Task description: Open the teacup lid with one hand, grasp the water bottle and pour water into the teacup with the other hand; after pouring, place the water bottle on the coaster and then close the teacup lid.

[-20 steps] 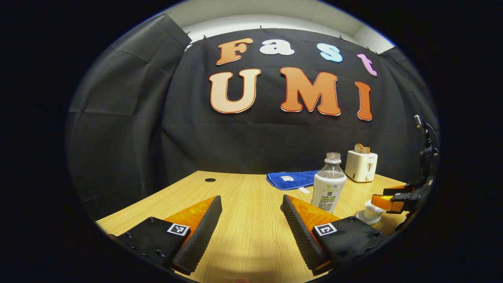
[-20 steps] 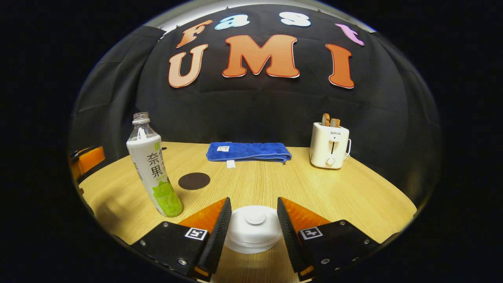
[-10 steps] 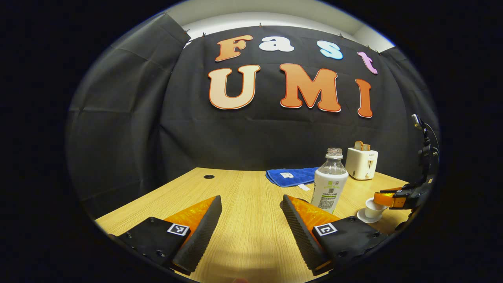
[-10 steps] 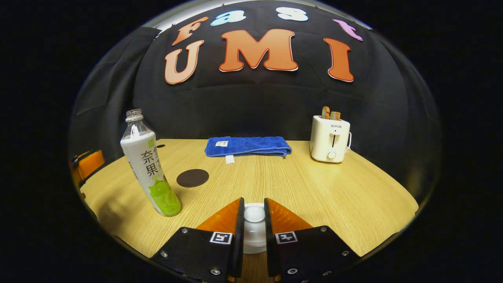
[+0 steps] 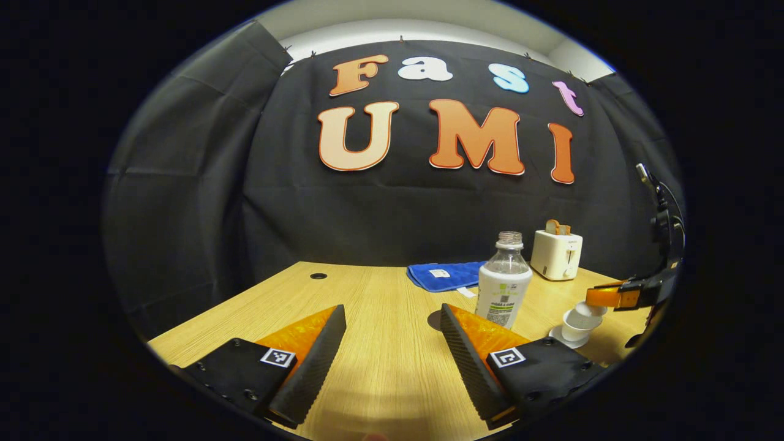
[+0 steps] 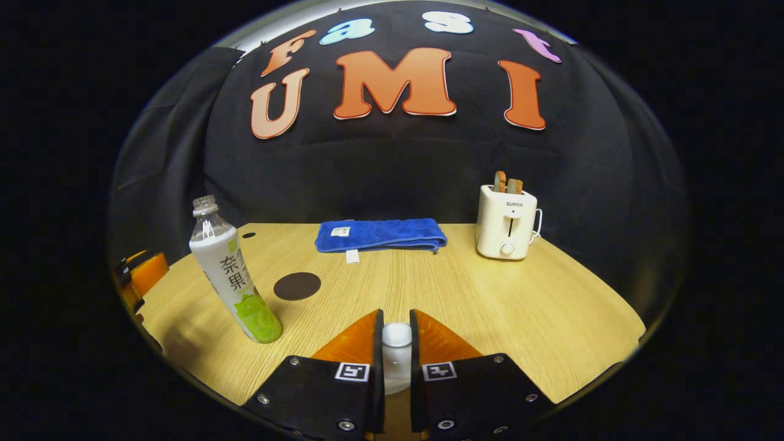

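A pale wood counter [image 6: 490, 306] carries a blue towel [image 6: 380, 234] and toaster [image 6: 507, 222] near the black cloth wall. The right hand-held gripper [image 6: 396, 343] pinches the teacup lid [image 6: 397, 335], lifted above the teacup [image 5: 572, 329]. The left hand-held gripper [image 5: 392, 343] gapes wide, holding nothing, near the upright water bottle [image 5: 503, 283]; the coaster [image 6: 297, 286] lies bare.

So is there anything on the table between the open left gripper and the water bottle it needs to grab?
Nothing visible. In the left gripper view, only bare table lies between the left gripper and the water bottle, which stands just beyond its right finger. The coaster lies behind the bottle.
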Demonstrator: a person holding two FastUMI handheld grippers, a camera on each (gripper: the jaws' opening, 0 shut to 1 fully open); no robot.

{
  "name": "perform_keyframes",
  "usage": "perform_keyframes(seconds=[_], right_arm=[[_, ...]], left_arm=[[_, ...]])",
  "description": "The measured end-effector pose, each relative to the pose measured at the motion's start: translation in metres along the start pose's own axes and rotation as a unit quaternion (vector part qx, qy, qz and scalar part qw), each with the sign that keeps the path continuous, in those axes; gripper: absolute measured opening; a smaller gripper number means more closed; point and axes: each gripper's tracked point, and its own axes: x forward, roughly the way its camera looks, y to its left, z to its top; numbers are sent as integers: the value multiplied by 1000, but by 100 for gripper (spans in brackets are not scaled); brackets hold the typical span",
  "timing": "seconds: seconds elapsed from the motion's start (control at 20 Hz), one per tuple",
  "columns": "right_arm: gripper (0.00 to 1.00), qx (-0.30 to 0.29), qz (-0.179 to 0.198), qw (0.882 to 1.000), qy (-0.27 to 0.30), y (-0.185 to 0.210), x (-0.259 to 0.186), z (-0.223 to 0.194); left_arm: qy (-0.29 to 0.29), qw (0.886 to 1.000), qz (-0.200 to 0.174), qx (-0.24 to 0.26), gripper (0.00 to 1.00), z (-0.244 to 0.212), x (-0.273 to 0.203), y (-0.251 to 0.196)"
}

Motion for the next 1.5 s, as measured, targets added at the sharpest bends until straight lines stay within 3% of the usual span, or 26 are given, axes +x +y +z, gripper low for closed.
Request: perform_keyframes(seconds=[0.4,0.75,1.45,1.5], right_arm=[[16,-13,-72,997,-5,-75,-21,5],[17,2,-104,994,14,-114,-30,-14],[17,29,-133,990,44,-152,-42,-44],[21,30,-134,990,45,-153,-43,-45]], left_arm=[[16,998,-62,-9,100,-10,5,-52],[34,994,-103,12,100,-25,18,-102],[109,989,-100,20,99,-70,50,-122],[115,988,-99,19,99,-73,51,-122]])
